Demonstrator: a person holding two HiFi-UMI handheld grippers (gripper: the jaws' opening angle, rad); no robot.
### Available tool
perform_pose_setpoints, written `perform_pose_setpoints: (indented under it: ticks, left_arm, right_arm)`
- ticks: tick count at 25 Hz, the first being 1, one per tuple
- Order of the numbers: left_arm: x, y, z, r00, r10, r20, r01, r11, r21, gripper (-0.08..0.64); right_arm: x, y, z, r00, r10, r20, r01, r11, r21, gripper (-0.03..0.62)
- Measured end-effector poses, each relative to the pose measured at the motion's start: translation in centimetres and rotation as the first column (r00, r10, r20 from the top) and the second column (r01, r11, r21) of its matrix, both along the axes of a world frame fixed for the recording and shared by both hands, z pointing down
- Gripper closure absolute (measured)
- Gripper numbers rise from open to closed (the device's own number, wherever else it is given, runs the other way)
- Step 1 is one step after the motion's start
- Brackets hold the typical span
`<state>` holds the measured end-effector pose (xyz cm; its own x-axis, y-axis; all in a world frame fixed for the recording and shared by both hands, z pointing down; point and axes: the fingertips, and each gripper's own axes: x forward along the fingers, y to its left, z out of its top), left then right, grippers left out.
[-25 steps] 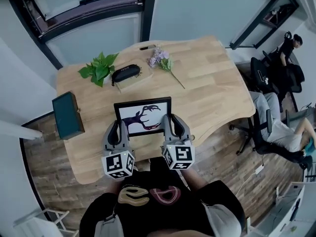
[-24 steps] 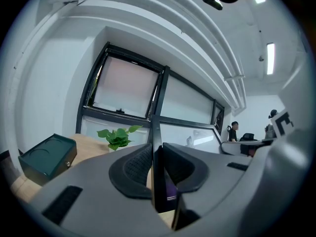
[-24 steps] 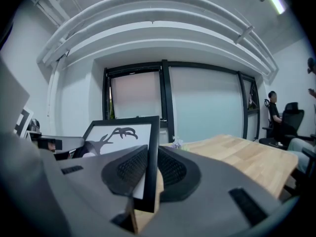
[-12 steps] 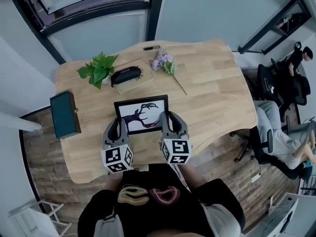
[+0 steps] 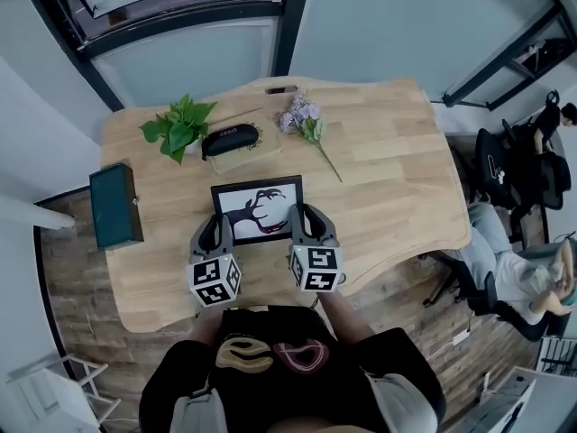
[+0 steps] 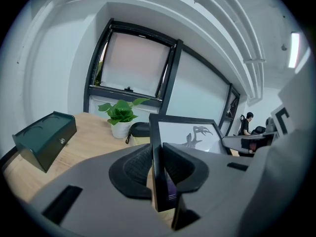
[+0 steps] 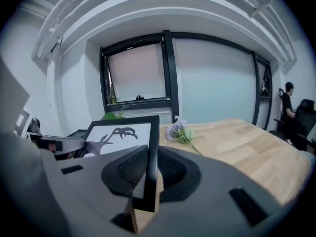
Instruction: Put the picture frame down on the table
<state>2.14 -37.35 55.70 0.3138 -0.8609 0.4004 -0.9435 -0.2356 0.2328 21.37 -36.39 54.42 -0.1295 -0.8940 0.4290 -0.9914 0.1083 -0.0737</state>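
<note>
Picture frame [image 5: 259,207]: black-edged, with a dark antler-like silhouette on white. It is over the near middle of the table [image 5: 397,170], its face tipped up toward the person.
Left gripper [image 5: 210,234]: jaws pinched onto the frame's left rail, one ribbed pad on the front and one on the back.
Right gripper [image 5: 305,225]: clamped the same way on the frame's right rail, level with the other gripper.
Contact: the frame's lower edge looks close to the wood, but no view shows whether it touches.
Handling: probably stiff, flat and light. The front may be glazed, so it should be set down softly. The smooth rails could slip, so the two side rails are the sound place to hold.
Left of frame: green box [image 5: 114,207], well apart.
Beyond frame: leafy plant [image 5: 180,124] and black case [image 5: 230,138] to its far left, lilac sprig [image 5: 306,124] to its far right.
Landing spot: bare wood directly under the frame.
</note>
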Motion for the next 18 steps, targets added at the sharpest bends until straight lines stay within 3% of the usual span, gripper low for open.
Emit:
perform_pose_setpoints:
  ticks: [8, 18]
  left_arm:
    - [0.1, -0.3, 2.4, 0.999, -0.053, 0.012, 0.054, 0.997, -0.055, 0.483]
    - [0.8, -1.8, 5.3, 0.998, -0.057, 0.027, 0.059, 0.991, -0.121, 0.483]
  right_arm:
    - [0.2, -1.2, 2.9, 1.000, -0.017, 0.014, 0.018, 0.997, -0.070, 0.521]
    - [0.9, -2.7, 5.9, 1.000, -0.011, 0.017, 0.014, 0.991, -0.131, 0.521]
